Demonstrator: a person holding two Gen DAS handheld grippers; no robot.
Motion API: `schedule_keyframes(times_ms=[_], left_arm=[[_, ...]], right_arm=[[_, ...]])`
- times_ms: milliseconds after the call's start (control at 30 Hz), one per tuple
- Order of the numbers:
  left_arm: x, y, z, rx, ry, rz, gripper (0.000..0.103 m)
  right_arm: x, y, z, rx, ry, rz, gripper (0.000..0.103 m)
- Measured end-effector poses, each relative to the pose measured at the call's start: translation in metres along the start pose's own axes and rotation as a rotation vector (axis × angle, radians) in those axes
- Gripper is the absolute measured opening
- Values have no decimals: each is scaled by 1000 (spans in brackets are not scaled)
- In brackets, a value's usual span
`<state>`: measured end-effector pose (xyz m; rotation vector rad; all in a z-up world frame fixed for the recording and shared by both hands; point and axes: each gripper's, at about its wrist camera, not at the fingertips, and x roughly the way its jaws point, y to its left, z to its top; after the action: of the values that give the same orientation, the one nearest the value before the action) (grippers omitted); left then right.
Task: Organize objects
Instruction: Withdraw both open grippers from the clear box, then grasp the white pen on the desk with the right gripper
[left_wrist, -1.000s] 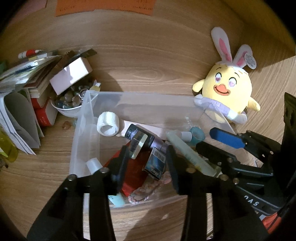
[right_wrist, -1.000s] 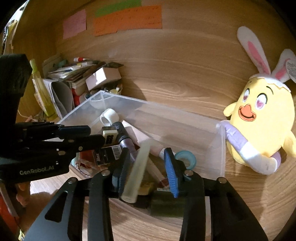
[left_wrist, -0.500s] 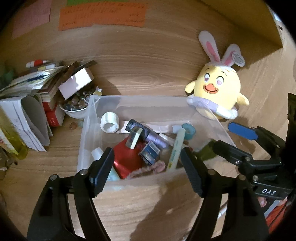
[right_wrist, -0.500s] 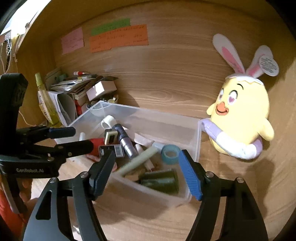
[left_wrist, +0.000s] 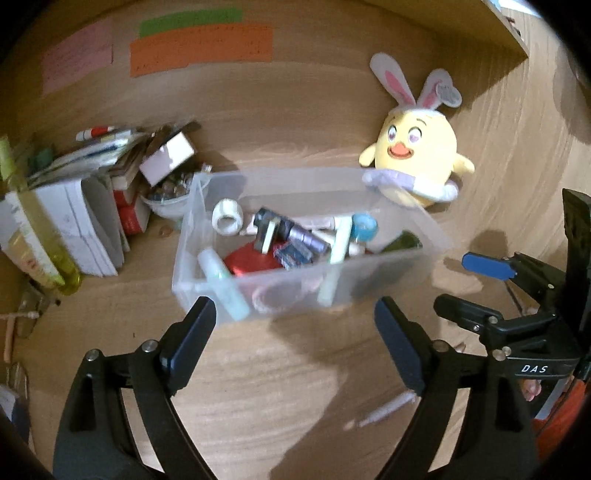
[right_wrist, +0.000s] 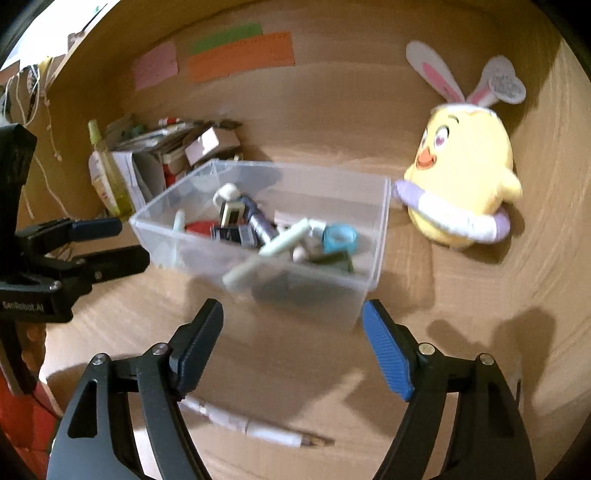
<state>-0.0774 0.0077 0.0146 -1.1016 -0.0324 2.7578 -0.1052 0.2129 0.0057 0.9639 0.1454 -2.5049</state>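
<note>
A clear plastic bin (left_wrist: 186, 229) (right_wrist: 378, 236) stands on the wooden desk. It holds several small items, among them a white tape roll (left_wrist: 227, 219), a blue tape ring (left_wrist: 364, 225), a pale green tube (left_wrist: 338, 251) (right_wrist: 284, 240) and a red object (left_wrist: 251, 262). My left gripper (left_wrist: 293, 325) (right_wrist: 125, 242) hangs in front of the bin, jaws opening, nothing between them. My right gripper (right_wrist: 291, 321) (left_wrist: 465, 286) is beside it at the bin's near right corner, jaws also opening and empty. A white pen (right_wrist: 251, 424) lies on the desk below the right gripper.
A yellow plush chick (left_wrist: 417, 155) with bunny ears leans at the bin's far right corner. Left of the bin are stacked books and papers (left_wrist: 85, 206), a bowl of marbles (left_wrist: 166, 195), a small white box (left_wrist: 166, 158) and a yellow-green bottle (right_wrist: 107, 173). Sticky notes (left_wrist: 201, 48) hang on the back wall.
Both grippers have pulled back out of the bin toward the near side and opened wide. The dark bottle and the pale green tube that lay between their fingers stay in the bin.
</note>
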Motion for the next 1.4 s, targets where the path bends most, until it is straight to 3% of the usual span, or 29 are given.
schedule_keyframes(times_ms=[367,533,800,867,933,1033,1100,1400], left_arm=[[3,12,-48,-45,90,28,88],[6,19,-67,-72,135,32,88],[-6,20,-89,-55,134,38,88],[-8,23,-90,-59,128,37,88],[-11,28,-90,-74,112,36,88],[-18,37,-88,-104,84,33,88],[-22,44,-86,-126,65,32,88],[-35,69,-79,-194,6,49,87]], right_arm=[[-3,8,-39,-25,80,17,80],[3,25,-49,-90,112,44,80],[28,52,-58,-227,180,28,78],[29,53,-56,-223,185,46,64],[31,51,-53,-195,195,92,40],[32,48,-49,-178,193,82,18],[33,46,-48,-158,194,87,11],[18,43,-36,-94,129,132,10]])
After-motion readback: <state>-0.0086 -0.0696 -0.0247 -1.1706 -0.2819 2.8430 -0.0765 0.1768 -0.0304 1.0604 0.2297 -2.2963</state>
